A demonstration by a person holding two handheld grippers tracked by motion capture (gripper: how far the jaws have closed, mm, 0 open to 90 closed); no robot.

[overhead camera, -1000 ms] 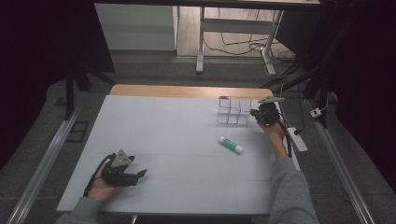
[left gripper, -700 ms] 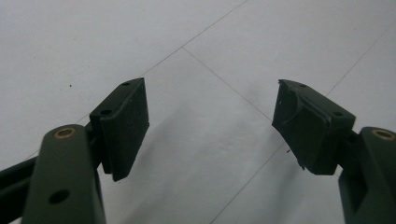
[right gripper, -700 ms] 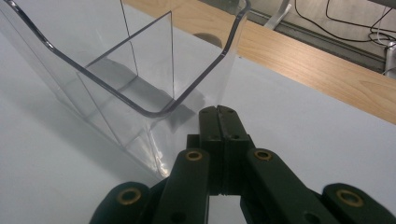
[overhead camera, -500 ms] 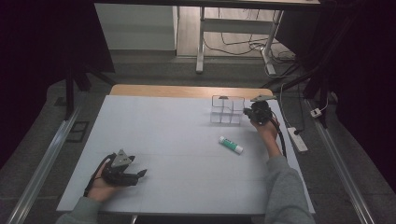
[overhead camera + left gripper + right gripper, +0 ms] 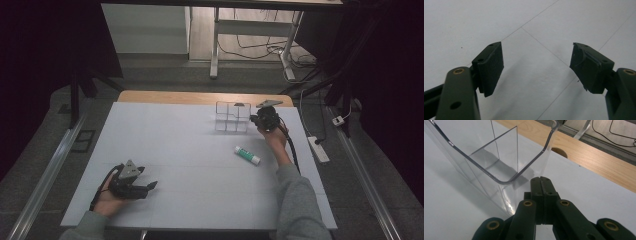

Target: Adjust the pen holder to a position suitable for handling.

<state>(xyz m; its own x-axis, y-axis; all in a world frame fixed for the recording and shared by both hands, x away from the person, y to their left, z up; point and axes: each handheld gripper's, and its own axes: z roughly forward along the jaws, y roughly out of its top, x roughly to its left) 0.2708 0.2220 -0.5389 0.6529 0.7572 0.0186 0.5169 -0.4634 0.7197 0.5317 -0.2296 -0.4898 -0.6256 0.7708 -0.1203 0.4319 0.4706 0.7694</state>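
**Clear plastic organiser sits at closed fingers on pale tabletop**

Clear plastic walls of a divided organiser (image 5: 496, 157) rise just ahead and to the left of the right gripper (image 5: 541, 180), whose two black fingers (image 5: 536, 187) are pressed flat together with nothing between them. In the right gripper view the box's top rim and left side are cut off by the picture's edge, and its transparent walls are hard to separate from the white tabletop (image 5: 594, 192) behind them; whether the fingertips touch the nearest rounded corner cannot be told. One inner partition stands upright, splitting the box into compartments, and the ones that can be seen hold nothing. From the high view the organiser (image 5: 232, 116) reads only as a faint grid of thin lines near the tabletop's (image 5: 175, 145) far edge, beside the right gripper (image 5: 264, 119). A white tube with a green end (image 5: 247, 155) lies on its side, nearer the person than those fingers and apart from them. The left gripper (image 5: 150, 186) rests low at the near left; in its own view, the left gripper (image 5: 536, 67) has its fingers (image 5: 490, 67) spread wide over bare white surface crossed by thin seams.
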